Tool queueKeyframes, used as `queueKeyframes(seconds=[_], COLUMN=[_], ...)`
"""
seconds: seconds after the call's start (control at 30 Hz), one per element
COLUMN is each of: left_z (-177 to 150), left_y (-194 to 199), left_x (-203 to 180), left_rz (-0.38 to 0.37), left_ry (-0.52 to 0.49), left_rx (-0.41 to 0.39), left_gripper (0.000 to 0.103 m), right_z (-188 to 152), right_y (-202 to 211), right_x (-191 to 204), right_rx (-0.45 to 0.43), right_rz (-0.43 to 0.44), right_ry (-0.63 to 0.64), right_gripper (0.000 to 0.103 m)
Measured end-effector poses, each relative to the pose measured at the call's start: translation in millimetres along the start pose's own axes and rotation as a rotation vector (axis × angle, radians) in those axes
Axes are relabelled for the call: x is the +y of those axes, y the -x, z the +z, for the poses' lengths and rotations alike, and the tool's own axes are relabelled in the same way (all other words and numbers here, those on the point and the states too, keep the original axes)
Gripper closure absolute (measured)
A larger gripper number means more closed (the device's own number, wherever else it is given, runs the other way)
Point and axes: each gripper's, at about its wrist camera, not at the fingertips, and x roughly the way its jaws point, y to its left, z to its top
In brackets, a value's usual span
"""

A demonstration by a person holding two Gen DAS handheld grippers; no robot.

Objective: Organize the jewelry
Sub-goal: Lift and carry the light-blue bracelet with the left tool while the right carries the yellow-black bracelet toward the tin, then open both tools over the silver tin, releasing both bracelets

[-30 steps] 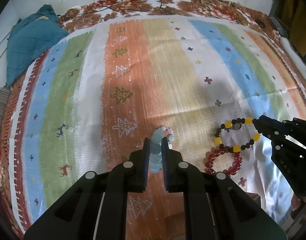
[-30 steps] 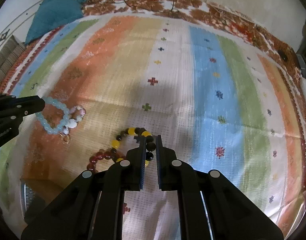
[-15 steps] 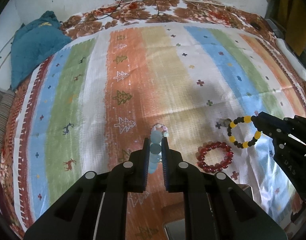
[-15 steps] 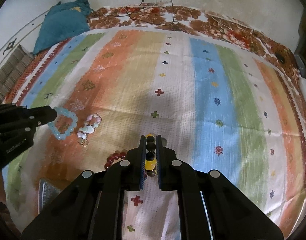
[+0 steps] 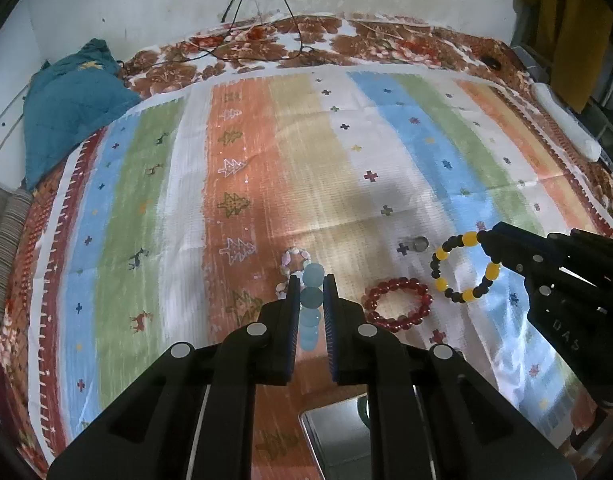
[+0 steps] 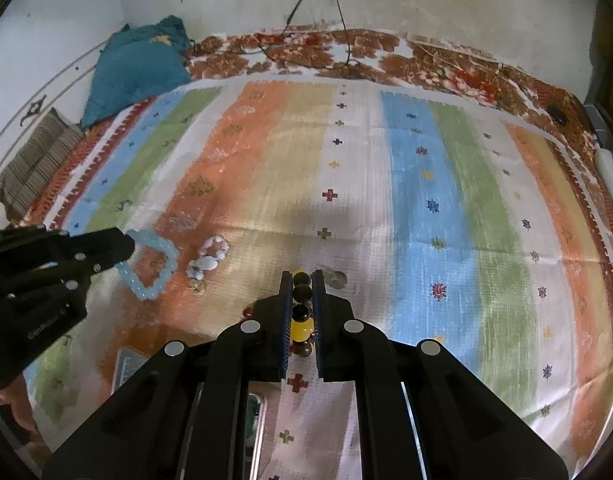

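Where legible, "DAS" on right tool (image 5: 486,236)

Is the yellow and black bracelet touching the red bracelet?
Apart. In the left wrist view, the yellow and black bracelet hangs from the right gripper; bare cloth separates it from the red bracelet.

- We have raised both grippers further from the striped cloth (image 5: 314,184), so more of the bed and the wall behind it comes into both views than a second ago.
- Our right gripper (image 6: 302,280) has lifted the black-and-yellow bracelet (image 5: 464,266) off the red bead bracelet (image 5: 398,304); a second ago the two overlapped, and now they hang and lie apart.
- Our left gripper (image 5: 309,280) has carried the pale blue bracelet (image 6: 150,266) up and clear of the pink-and-white bracelet (image 6: 210,258), which it was touching before.
- A small silver ring (image 5: 419,244) that sat at the black-and-yellow beads now lies alone on the cloth.
- A shiny metal tray (image 5: 338,428) has come into view at the bottom edge.
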Motion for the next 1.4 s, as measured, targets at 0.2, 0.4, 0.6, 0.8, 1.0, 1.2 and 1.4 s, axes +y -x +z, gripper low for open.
queueKeyframes(seconds=[0.2, 0.4, 0.6, 0.8, 1.0, 1.2, 1.4], left_z=[-7, -17, -27, -38, -51, -61, -68], left_y=[22, 31, 42, 56, 69, 79, 83], left_x=[0, 2, 6, 1, -8, -13, -15], left_rz=[-0.026, -0.039, -0.048, -0.07, -0.081, -0.09, -0.097], left_ry=[0.019, 0.032, 0.043, 0.034, 0.015, -0.002, -0.009], left_rx=[-0.036, -0.047, -0.059, -0.077, -0.095, -0.113, -0.111], left_gripper=[0.092, 0.092, 0.092, 0.092, 0.092, 0.092, 0.092], right_z=[-3, -10, -18, -27, -34, -41, -46], right_y=[18, 30, 42, 49, 57, 62, 66], right_x=[7, 20, 27, 34, 36, 38, 39], right_rx=[-0.035, -0.049, -0.061, -0.06, -0.06, -0.058, -0.049], right_rz=[0.02, 0.027, 0.047, 0.058, 0.075, 0.091, 0.104], right_ry=[0.014, 0.05, 0.057, 0.075, 0.073, 0.07, 0.052], right_gripper=[0.093, 0.093, 0.093, 0.093, 0.093, 0.093, 0.092])
